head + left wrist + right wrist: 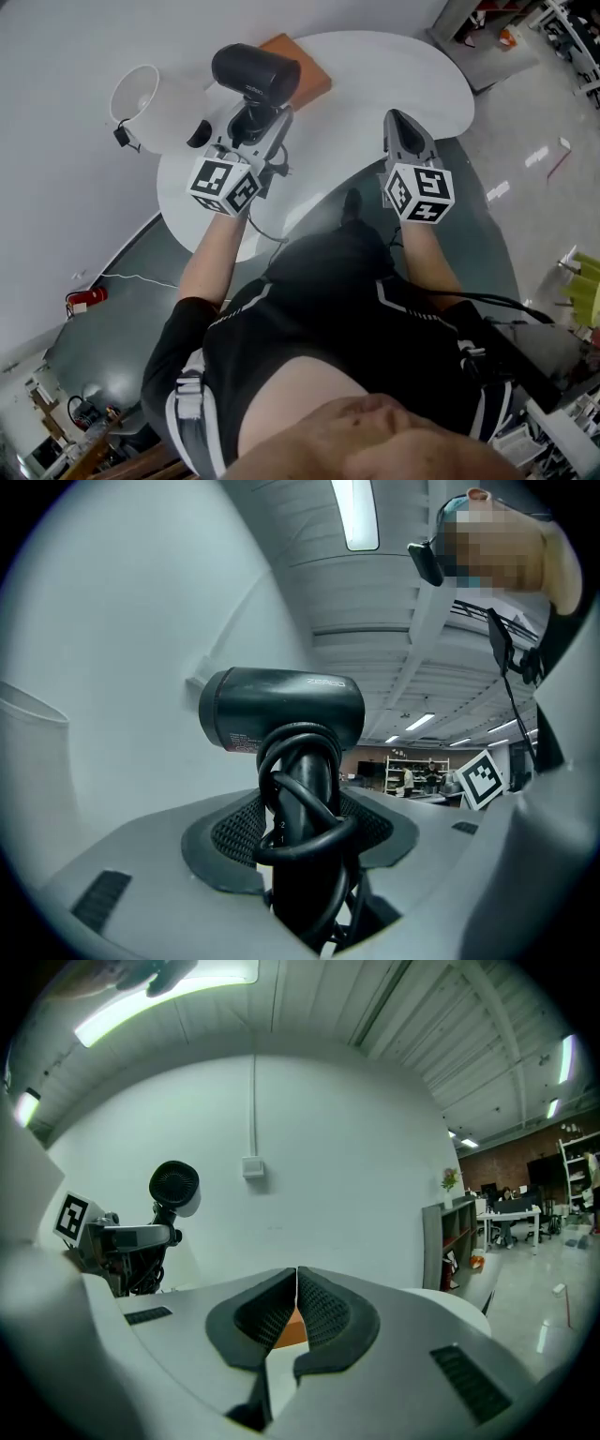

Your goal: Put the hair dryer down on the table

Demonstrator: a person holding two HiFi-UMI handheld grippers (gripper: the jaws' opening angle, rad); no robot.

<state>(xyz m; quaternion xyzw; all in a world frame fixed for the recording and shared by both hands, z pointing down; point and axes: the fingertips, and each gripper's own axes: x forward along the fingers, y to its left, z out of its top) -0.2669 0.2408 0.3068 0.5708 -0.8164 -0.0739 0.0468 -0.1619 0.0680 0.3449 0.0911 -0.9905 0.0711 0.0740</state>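
Currently the left gripper (pixel 251 120) grasps the black hair dryer (pixel 255 73) by its handle, jaws clamped either side, with the cord (pixel 309 829) wound round that handle. The dryer is upright, barrel above the jaws, over the left part of the white round tabletop (pixel 412 75). Can't tell whether its base touches the tabletop. To the right, the right gripper (pixel 401 120) is well apart from the dryer, jaws clenched together, nothing between. An orange flat piece (pixel 314 80) lies on the far tabletop, just right of the dryer. A white open-mouthed container (pixel 141 94) sits far left, near the dryer.
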